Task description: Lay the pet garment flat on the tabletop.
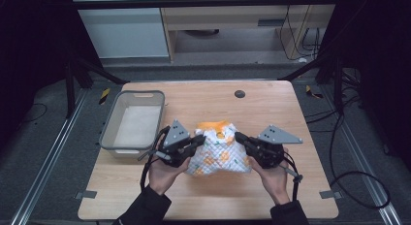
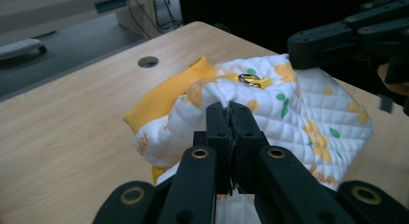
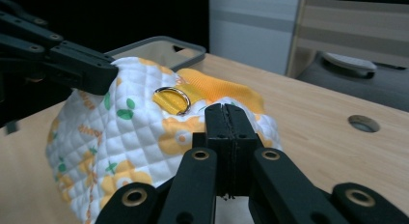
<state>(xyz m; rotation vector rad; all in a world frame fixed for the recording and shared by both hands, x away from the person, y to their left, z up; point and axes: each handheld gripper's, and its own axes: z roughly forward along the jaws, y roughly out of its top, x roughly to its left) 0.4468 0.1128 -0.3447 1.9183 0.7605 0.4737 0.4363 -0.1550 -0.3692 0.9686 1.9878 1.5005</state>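
Quilted cloth item (image 1: 219,150), white with orange flowers and green leaves, orange ribbed trim, sits mid-table on the wooden table (image 1: 271,104), right of the grey bin (image 1: 133,122) and apart from it. Looks like a small padded garment or bib, can't say which. Left gripper (image 1: 197,140) pinches its left edge, right gripper (image 1: 241,136) pinches its right edge. In the left gripper view the jaws stand closed together with a fold of the white quilting caught at the tips (image 2: 230,108). In the right gripper view the jaws are likewise pressed together on the cloth edge near the orange trim (image 3: 226,110). A metal ring (image 3: 172,96) on a yellow tab sits on top of the item, between the two grips; also visible in the left gripper view (image 2: 250,79).

Step, my read: both edges gripped, cloth bunched up between the hands, likely mid fold or about to be lifted toward the bin. Next move calls for both hands travelling together so neither pinch slips; thick quilting could pull out if the hands spread apart.

Hard to tell: how much fabric each pinch holds, tips partly buried. The cloth's underside and near edge are hidden by jaws and hands. True shape unreadable while crumpled. Bin holds something pale and flat, maybe a liner, unclear. Round hole (image 1: 239,94) in the table's far side.
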